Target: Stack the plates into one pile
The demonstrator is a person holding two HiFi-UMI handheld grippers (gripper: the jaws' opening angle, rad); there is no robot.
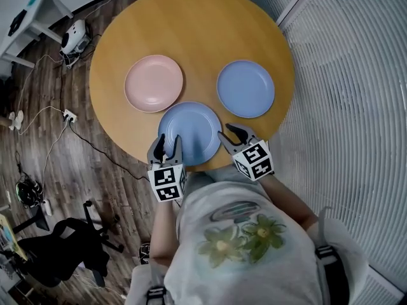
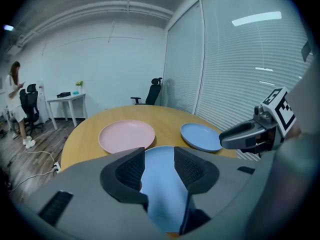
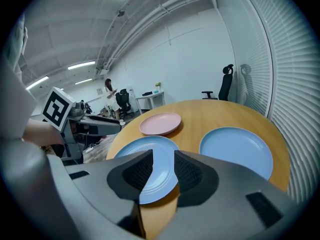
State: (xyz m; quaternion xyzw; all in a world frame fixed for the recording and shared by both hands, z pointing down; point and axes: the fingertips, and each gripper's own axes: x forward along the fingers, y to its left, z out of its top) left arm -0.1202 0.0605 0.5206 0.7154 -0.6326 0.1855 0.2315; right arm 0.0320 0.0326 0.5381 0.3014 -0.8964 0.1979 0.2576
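Observation:
Three plates lie apart on the round wooden table (image 1: 191,24): a pink plate (image 1: 153,82) at the left, a blue plate (image 1: 245,88) at the right, and a second blue plate (image 1: 189,132) nearest me at the table's front edge. My left gripper (image 1: 166,146) hangs open over the near plate's left front rim. My right gripper (image 1: 232,134) is open at that plate's right rim. In the left gripper view the near blue plate (image 2: 162,194) shows through the gap of the left gripper (image 2: 159,170), untouched. The right gripper (image 3: 163,173) frames the same plate's edge (image 3: 150,156), pads apart from it.
Window blinds (image 1: 356,75) run along the right of the table. On the wooden floor at the left are cables and a power strip (image 1: 68,115), a black office chair (image 1: 63,253) and a white desk (image 1: 28,11). A person (image 2: 14,84) stands far off.

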